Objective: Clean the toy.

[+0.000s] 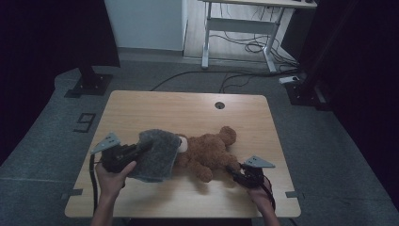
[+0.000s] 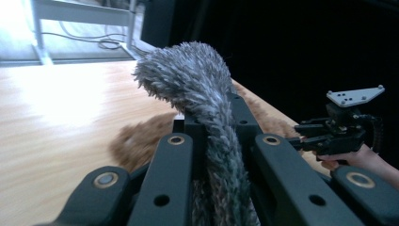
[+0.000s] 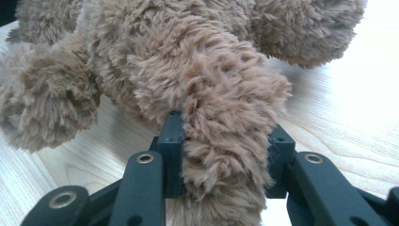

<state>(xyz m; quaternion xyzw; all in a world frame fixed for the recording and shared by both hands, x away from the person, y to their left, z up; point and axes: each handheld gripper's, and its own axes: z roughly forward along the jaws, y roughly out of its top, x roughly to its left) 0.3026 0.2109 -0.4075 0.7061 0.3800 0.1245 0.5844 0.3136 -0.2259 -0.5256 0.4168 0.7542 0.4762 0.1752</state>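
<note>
A pale wooden surface [image 1: 141, 106] stands on grey carpet, with a white desk [image 1: 244, 19] behind. On it lies a brown teddy bear [image 1: 209, 150], partly under a grey fuzzy cloth [image 1: 155, 153]. The left gripper [image 1: 141, 147] clamps the cloth. The right gripper [image 3: 221, 136] view shows a furry limb pinched between its jaws.

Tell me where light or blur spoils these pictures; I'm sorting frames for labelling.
High view: dim and dark at the sides, yet the brown teddy bear and grey fuzzy cloth read clearly. Left gripper view: glare washes out the table at left, background black, bear fur behind the cloth blurred. Right gripper view: tabletop overexposed at right, fur sharp.
</note>
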